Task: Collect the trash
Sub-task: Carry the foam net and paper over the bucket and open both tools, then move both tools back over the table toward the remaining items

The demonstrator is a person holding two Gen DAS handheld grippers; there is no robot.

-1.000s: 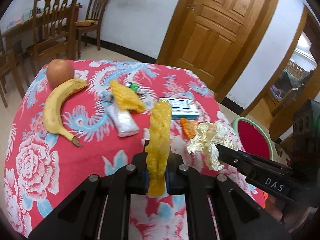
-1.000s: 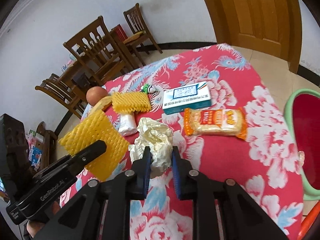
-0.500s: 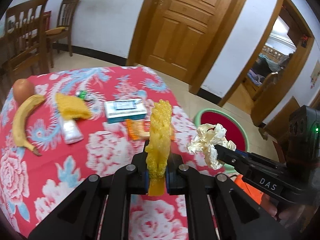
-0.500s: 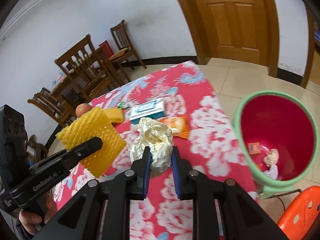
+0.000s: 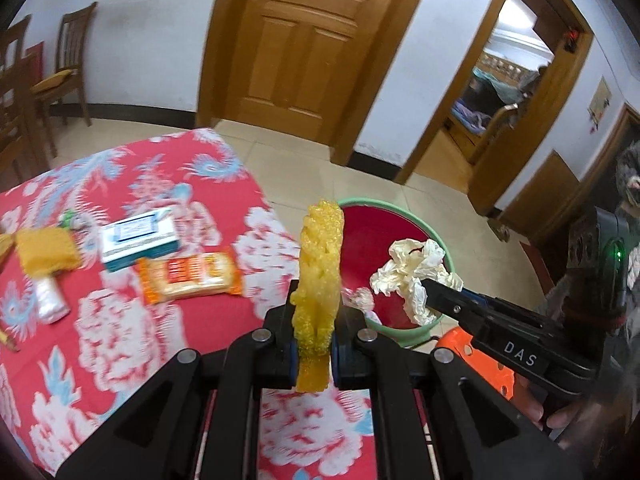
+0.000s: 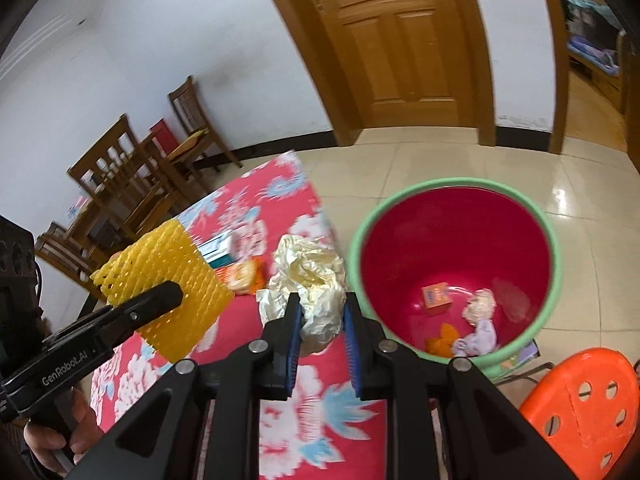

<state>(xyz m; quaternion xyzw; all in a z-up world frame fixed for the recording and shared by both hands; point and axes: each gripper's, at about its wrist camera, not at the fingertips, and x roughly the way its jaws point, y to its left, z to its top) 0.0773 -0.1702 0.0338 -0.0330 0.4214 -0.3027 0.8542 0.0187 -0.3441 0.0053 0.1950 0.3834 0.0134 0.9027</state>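
Yellow foam netting (image 5: 319,280) stands clamped edge-on in the left gripper (image 5: 315,346) above the table edge. Crumpled cream paper (image 6: 310,280) sits pinched in the right gripper (image 6: 320,332), beside the green-rimmed red bin (image 6: 554,256) holding scraps.

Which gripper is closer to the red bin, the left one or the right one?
Right. The right gripper, shut on the crumpled paper, sits by the bin's rim. The left gripper, shut on the yellow foam net, is farther back above the tablecloth.
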